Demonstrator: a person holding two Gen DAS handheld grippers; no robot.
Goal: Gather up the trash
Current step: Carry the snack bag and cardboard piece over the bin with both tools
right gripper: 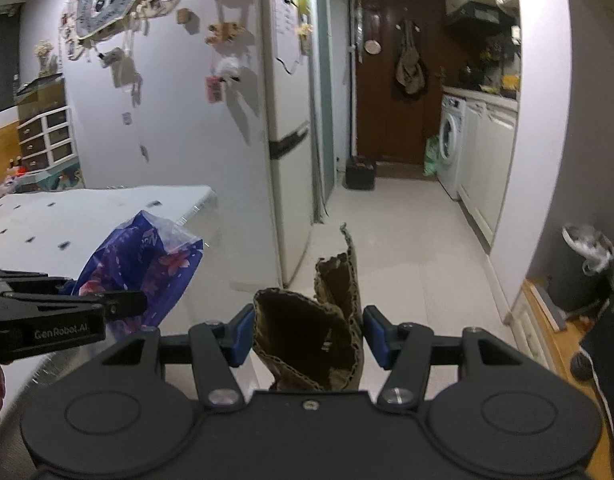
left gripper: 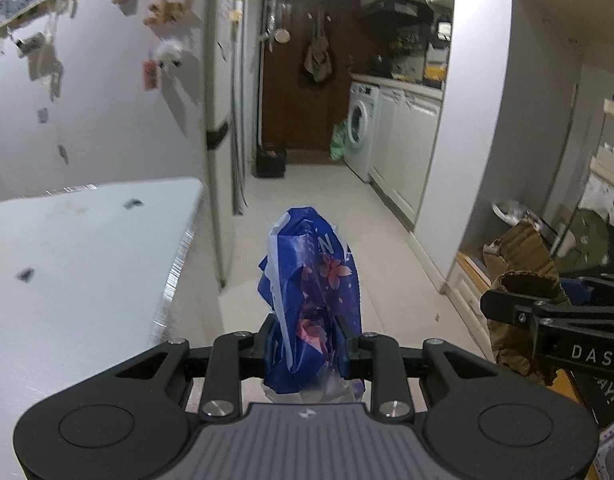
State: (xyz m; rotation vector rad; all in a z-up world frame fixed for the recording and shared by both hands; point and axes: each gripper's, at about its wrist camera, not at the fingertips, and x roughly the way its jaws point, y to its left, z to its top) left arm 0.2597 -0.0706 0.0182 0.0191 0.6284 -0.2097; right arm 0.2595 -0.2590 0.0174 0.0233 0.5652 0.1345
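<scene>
A: Where is the trash?

B: Both pieces are in the grippers. The left gripper (left gripper: 305, 346) is clamped narrow on a crumpled blue plastic bag (left gripper: 307, 292) with pink flowers, which stands up at twelve o'clock from the jaws. The right gripper (right gripper: 307, 334) pinches a torn piece of corrugated cardboard (right gripper: 311, 344) between its blue pads (right gripper: 239, 334), the jaws about a third apart. In the right wrist view the bag sits at nine o'clock of the cardboard, close beside it.

A: What is around them?

B: A white table (left gripper: 67, 272) lies at nine o'clock, its edge just beside the bag. Past its corner stands a white fridge (right gripper: 287, 128). A pale floor (left gripper: 327, 200) runs clear at twelve o'clock to a brown door (left gripper: 303, 72), with a washing machine (left gripper: 361, 128) and white cabinets (left gripper: 407, 148) along the two o'clock side. A lined bin (right gripper: 583, 268) stands at three o'clock against the wall.

A: Any writing?

B: "GenRobot.AI" on the left gripper's side, "DAS" on the right one's. The bag's print is not legible.
</scene>
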